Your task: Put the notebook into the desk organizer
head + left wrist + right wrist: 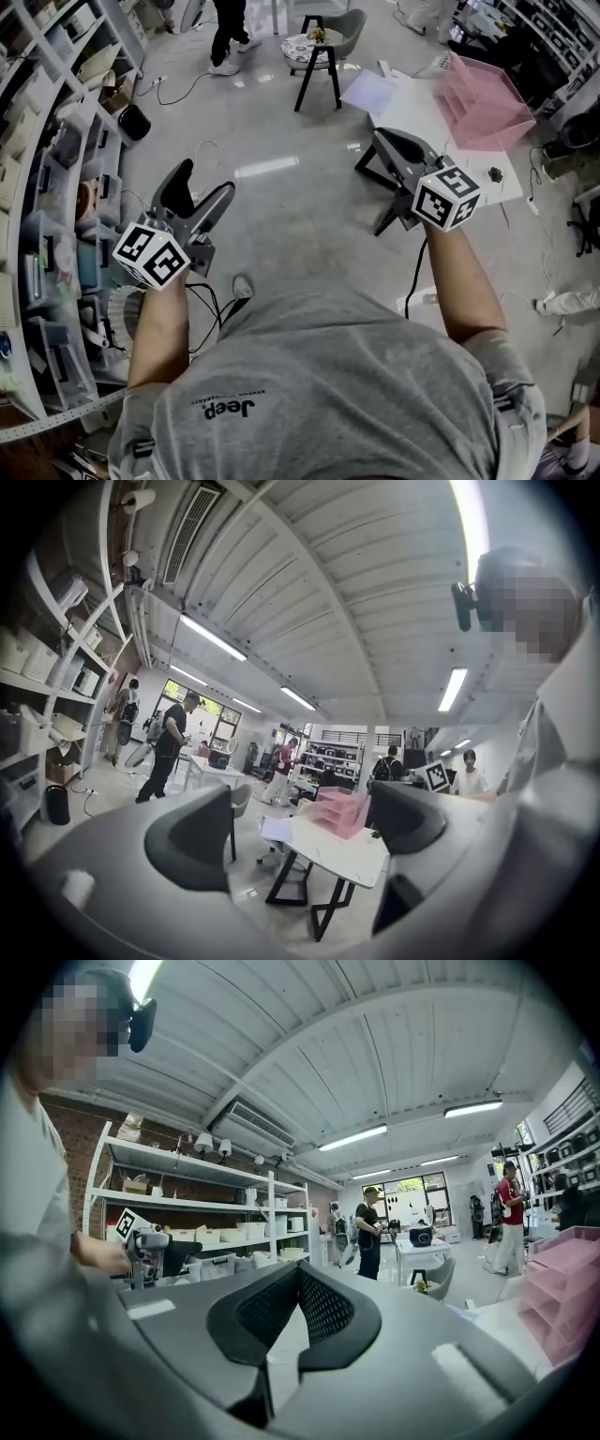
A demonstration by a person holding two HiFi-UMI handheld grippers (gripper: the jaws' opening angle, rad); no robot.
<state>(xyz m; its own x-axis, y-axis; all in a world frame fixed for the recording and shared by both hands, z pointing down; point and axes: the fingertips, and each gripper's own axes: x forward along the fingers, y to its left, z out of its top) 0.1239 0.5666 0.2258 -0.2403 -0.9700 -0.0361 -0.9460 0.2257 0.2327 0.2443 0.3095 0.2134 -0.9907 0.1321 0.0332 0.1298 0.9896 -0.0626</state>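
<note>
A person in a grey T-shirt (pixel 328 384) stands on a shiny grey floor (pixel 281 216) and holds a gripper in each hand. The left gripper (pixel 200 190) has its two dark jaws wide apart, with nothing between them. The right gripper (pixel 382 141) has its jaws pressed tight together, and it holds nothing.

Both grippers point level, out toward a white table with black legs (pixel 417 117). The thin, pale purple notebook (pixel 368 92) lies flat on a corner of that table. The pink plastic desk organizer with stacked trays (pixel 483 103) stands on the same table, to the right of the notebook in the head view and not touching it. Neither gripper touches the notebook or the desk organizer. Tall white shelves full of boxes (pixel 56 187) run along the left side.
</note>
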